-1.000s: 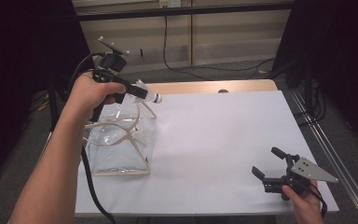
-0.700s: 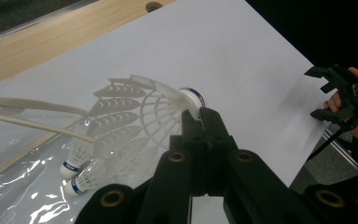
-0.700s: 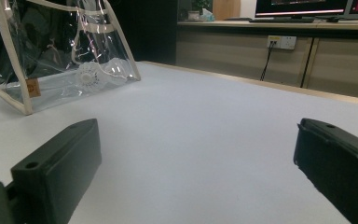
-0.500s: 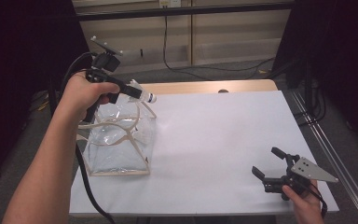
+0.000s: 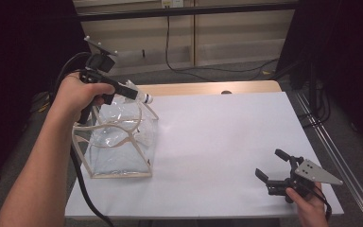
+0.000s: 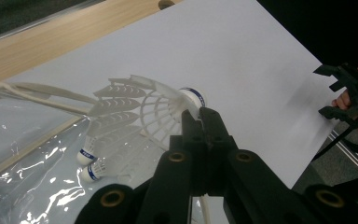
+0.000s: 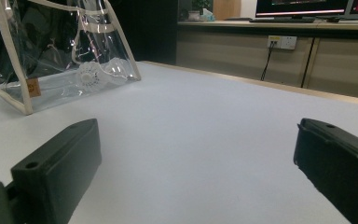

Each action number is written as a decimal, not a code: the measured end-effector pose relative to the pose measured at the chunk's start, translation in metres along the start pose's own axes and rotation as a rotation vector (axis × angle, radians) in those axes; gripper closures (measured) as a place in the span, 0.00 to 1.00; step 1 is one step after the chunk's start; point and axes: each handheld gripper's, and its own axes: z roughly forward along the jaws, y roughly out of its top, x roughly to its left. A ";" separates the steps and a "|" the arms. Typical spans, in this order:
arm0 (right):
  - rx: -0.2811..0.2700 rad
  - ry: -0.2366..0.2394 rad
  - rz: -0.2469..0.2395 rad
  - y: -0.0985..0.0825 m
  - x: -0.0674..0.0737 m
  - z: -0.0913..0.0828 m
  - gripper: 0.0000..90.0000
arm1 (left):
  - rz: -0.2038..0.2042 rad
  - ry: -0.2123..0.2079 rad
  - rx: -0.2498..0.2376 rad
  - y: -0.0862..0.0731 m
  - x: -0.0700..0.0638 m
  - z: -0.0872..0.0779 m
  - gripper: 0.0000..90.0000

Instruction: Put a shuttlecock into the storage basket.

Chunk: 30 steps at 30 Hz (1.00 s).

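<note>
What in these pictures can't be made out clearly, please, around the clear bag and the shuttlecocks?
- Held shuttlecock: in the left gripper view the left tool covers part of its skirt; in the high view it is too small for detail.
- Shuttlecocks in the clear bag: glare on the plastic blurs them in the left gripper view, so their count is unsure.
- Bag's small label: too small to read in the right gripper view.
- Right tool: the frame's bottom edge cuts off the hand behind it in the high view.

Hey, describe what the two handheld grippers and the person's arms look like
Both grippers are black with two blocky jaws. The left gripper trails a thick black cable and carries a small plate on top; the right gripper has a grey three-cornered plate with small holes. The forearms are bare, no sleeves showing.
</note>
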 end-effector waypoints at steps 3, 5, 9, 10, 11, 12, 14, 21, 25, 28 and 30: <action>0.000 0.000 0.000 0.000 0.000 0.000 0.01 | -0.003 0.003 -0.005 -0.001 0.002 -0.002 1.00; 0.000 0.000 -0.001 0.000 0.000 0.000 0.01 | -0.001 0.008 -0.001 -0.002 0.004 -0.003 1.00; -0.001 0.002 -0.001 0.000 0.000 0.000 0.01 | -0.005 0.016 -0.007 -0.003 0.007 -0.007 1.00; 0.000 0.002 -0.001 0.000 0.000 0.000 0.01 | -0.006 0.015 -0.005 -0.003 0.007 -0.009 1.00; 0.001 -0.001 -0.001 0.000 0.000 0.000 0.01 | -0.010 0.018 -0.010 -0.004 0.008 -0.009 1.00; 0.000 0.001 -0.003 0.000 0.000 0.000 0.01 | -0.010 0.018 -0.010 -0.004 0.008 -0.010 1.00; 0.000 0.001 -0.003 0.000 0.000 0.001 0.01 | -0.009 0.022 -0.011 -0.004 0.009 -0.012 1.00; -0.002 0.001 -0.002 0.000 0.000 0.000 0.01 | -0.013 0.032 -0.006 -0.006 0.011 -0.013 1.00; -0.001 0.000 -0.001 0.000 0.000 0.000 0.01 | -0.016 0.038 -0.007 -0.006 0.012 -0.014 1.00; -0.001 0.002 -0.002 0.000 0.000 0.000 0.01 | -0.014 0.043 -0.005 -0.007 0.013 -0.015 1.00; 0.000 0.002 -0.002 0.000 0.000 0.000 0.01 | -0.015 0.046 -0.010 -0.008 0.014 -0.017 1.00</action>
